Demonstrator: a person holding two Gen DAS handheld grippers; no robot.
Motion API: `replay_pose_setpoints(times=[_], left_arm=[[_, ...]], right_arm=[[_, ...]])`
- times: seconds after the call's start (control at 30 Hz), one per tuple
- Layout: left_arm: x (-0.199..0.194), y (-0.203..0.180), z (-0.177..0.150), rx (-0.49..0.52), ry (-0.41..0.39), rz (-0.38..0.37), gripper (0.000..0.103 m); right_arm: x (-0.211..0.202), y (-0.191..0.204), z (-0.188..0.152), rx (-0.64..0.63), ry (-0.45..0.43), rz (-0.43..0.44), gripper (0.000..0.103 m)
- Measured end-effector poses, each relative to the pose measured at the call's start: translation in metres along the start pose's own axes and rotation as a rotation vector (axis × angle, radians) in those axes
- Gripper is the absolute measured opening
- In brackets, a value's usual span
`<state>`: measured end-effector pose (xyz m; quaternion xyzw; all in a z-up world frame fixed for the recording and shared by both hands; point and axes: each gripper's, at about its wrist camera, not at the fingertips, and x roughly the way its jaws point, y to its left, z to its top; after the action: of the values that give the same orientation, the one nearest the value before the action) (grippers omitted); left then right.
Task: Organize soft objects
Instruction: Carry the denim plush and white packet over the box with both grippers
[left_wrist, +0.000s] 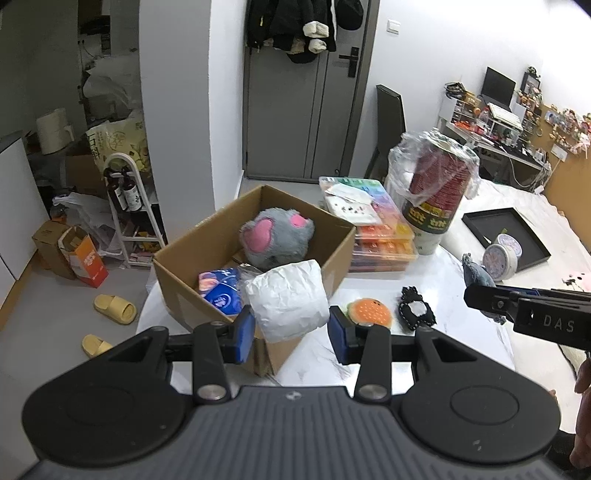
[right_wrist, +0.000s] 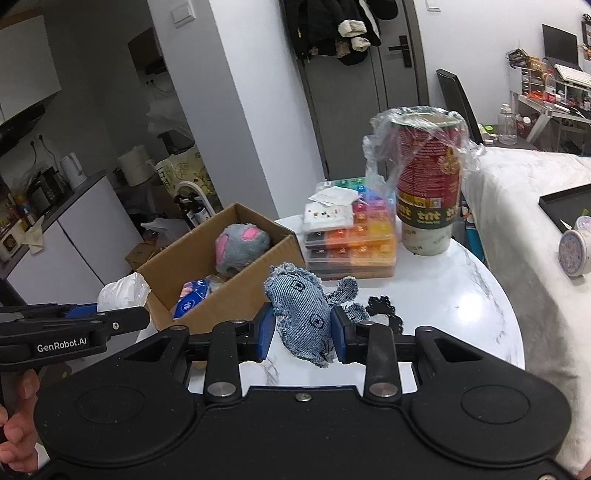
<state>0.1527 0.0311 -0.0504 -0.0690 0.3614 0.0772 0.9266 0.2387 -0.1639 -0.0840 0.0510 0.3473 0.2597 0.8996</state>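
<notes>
Denim toy (right_wrist: 306, 314) gripped, white roll (left_wrist: 288, 299) gripped

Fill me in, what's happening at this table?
A person with two handheld grippers is sorting soft things into the cardboard box. The left gripper is shut on a white tissue pack over the box's near corner. The right gripper is shut on a denim toy above the table. A grey plush is already in the box.
</notes>
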Motion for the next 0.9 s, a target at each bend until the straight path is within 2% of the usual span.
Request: replay_pose_setpoints(times=[0.63, 0.9], left_arm=[[0.016, 0.042, 0.014, -0.073, 0.011, 0.052, 0.041], [0.028, 0.066, 0.030, -0.107, 0.017, 0.059, 0.041]], right_arm=[[0.029, 0.036, 0.017, -0.033, 0.038, 0.041, 0.032], [0.045, 0.049, 0.029, -0.042, 0.054, 0.061, 0.032]])
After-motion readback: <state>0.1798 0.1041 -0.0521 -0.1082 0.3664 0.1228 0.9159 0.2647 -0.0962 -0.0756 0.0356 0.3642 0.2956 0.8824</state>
